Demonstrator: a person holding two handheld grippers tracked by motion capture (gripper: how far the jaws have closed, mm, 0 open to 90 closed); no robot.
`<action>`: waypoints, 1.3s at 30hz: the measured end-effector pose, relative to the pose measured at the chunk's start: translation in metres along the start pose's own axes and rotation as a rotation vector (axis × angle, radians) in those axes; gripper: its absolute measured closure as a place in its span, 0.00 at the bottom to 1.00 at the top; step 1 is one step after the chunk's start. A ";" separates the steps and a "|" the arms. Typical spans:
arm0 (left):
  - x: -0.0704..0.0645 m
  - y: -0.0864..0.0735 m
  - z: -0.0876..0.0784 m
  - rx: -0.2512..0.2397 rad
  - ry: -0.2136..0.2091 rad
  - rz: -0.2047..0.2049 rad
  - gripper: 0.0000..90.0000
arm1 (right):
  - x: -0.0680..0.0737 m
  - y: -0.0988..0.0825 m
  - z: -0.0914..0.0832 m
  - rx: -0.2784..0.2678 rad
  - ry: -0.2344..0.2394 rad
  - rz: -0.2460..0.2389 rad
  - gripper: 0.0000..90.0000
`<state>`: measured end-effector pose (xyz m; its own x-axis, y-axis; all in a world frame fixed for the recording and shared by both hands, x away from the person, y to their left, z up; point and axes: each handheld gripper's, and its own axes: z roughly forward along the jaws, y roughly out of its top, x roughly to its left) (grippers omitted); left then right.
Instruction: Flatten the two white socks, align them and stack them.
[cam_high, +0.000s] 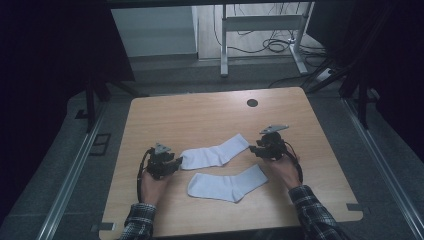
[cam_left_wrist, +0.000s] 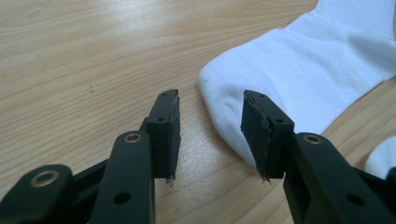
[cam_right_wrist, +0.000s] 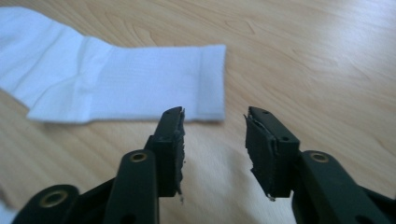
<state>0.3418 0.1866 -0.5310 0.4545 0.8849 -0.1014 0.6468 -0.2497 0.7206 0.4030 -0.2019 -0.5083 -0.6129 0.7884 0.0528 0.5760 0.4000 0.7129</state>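
Two white socks lie flat on the wooden table (cam_high: 200, 115). The upper sock (cam_high: 215, 152) stretches from its toe at the left to its cuff at the right; the lower sock (cam_high: 227, 184) lies just in front of it. My left gripper (cam_high: 175, 163) sits at the upper sock's toe. In the left gripper view its jaws (cam_left_wrist: 210, 135) stand open, with the toe of the sock (cam_left_wrist: 299, 70) reaching between the tips and no pad pressing on it. My right gripper (cam_high: 254, 148) is at the cuff end, open (cam_right_wrist: 212, 140), with the cuff (cam_right_wrist: 140, 84) just beyond its tips.
A dark round hole (cam_high: 252, 103) is set in the table near its far edge. Bare wood stretches behind the socks and to either side. Beyond the table stand a white desk frame (cam_high: 260, 30) and cables on the floor.
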 end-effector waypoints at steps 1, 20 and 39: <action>0.000 0.000 0.000 0.001 -0.001 -0.001 0.64 | 0.001 0.002 0.004 -0.001 -0.002 -0.001 0.65; -0.006 -0.003 0.012 0.029 -0.010 0.025 0.72 | 0.004 0.012 0.045 0.047 -0.009 0.013 0.79; -0.018 0.010 -0.013 -0.010 -0.081 0.052 0.95 | 0.006 0.008 0.002 -0.021 0.012 -0.038 0.88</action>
<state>0.3320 0.1729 -0.5134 0.5362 0.8358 -0.1185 0.6146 -0.2903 0.7335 0.4046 -0.1928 -0.5037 -0.6409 0.7669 0.0341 0.5409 0.4195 0.7290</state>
